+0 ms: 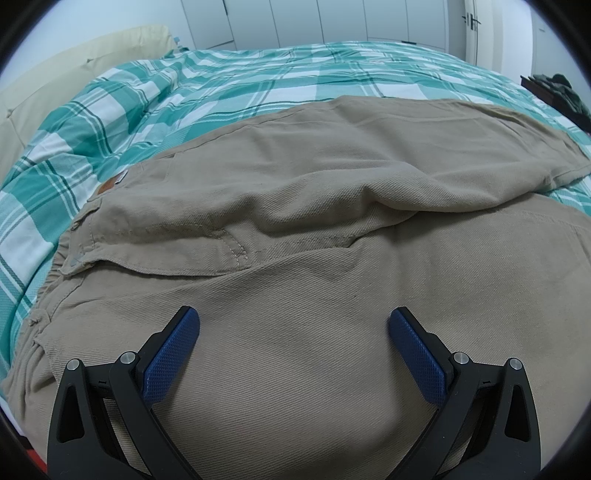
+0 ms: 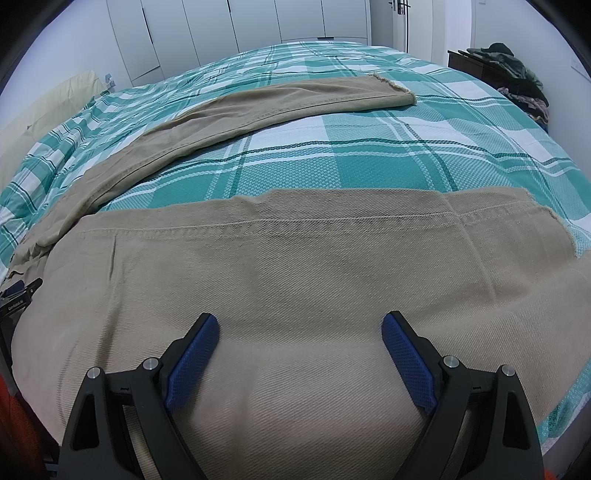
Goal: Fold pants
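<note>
1. khaki twill pants [image 1: 332, 229] lay spread on a bed covered by a teal-and-white plaid bedspread [image 1: 229, 92], the waistband [image 1: 79, 254] to the left in the left wrist view, near the bed's left side.
2. in the right wrist view the two legs lay apart: the near leg [image 2: 295, 273] ran across under the gripper, and the far leg [image 2: 258, 107] angled away up the bed, with a wedge of bare bedspread between them.
3. the near leg's frayed hem [image 2: 306, 236] ended at the right with plaid showing past it; the far leg's frayed hem [image 2: 402, 96] stopped well short of the bed's far edge.
4. the left gripper [image 1: 294, 319] hung over the seat of the pants, its blue pads [image 1: 173, 354] spread wide, cloth below them and nothing pinched between.
5. the right gripper [image 2: 300, 323] stood over the near leg in the same way, jaws wide apart and gripping nothing.
6. open bedspread lay beyond the far leg and to its right, giving free room on that side.
7. a cream pillow [image 1: 74, 66] sat at the bed's left end, white wardrobe doors [image 2: 221, 33] stood behind, and a dark pile of clothes [image 2: 513, 70] rested on furniture off the right edge.
8. part of the other gripper [image 2: 16, 295] showed at the left edge of the right wrist view, beside the near leg.
</note>
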The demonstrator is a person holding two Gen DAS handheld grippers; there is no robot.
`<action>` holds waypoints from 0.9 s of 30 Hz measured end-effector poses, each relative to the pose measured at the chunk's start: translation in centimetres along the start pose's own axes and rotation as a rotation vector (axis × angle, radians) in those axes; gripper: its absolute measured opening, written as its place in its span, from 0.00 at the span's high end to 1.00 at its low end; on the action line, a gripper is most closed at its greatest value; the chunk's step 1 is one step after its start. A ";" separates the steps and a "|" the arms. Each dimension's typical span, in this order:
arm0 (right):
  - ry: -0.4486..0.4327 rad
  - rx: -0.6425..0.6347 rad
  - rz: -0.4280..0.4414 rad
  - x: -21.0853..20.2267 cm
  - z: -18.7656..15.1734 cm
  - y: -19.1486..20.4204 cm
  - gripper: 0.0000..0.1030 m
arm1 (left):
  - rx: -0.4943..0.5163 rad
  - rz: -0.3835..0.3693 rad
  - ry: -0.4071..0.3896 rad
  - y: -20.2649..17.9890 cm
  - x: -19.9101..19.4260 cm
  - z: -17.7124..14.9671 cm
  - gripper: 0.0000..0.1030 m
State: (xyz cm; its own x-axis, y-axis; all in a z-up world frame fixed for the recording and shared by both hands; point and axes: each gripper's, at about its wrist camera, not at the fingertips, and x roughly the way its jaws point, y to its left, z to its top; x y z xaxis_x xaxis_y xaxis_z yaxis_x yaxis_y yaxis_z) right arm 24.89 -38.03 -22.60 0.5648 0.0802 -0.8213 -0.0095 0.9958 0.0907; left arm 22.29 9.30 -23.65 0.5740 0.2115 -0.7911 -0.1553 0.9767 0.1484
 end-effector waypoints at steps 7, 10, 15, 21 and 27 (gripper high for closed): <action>0.004 0.001 0.005 -0.1 0.2 0.0 0.12 | 0.000 0.000 0.000 0.0 0.0 0.0 0.00; 0.005 0.002 0.001 -0.1 0.2 0.0 0.12 | 0.000 0.000 0.000 0.0 0.0 0.0 0.00; 0.007 0.001 -0.012 0.1 0.2 0.3 0.10 | 0.000 0.000 0.000 0.0 0.0 0.0 0.00; 0.009 0.007 -0.015 0.1 0.2 0.4 0.10 | -0.001 0.000 -0.001 0.0 0.0 0.0 0.00; 0.175 0.054 0.035 -1.0 2.1 0.1 0.10 | -0.005 0.002 -0.017 0.0 -0.1 -0.1 0.00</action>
State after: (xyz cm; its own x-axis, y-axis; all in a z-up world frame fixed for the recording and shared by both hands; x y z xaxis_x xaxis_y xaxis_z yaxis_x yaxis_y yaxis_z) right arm 26.03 -38.10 -20.59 0.4126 0.1257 -0.9022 0.0200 0.9889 0.1469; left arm 22.13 9.23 -23.62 0.5874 0.2141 -0.7805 -0.1603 0.9760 0.1471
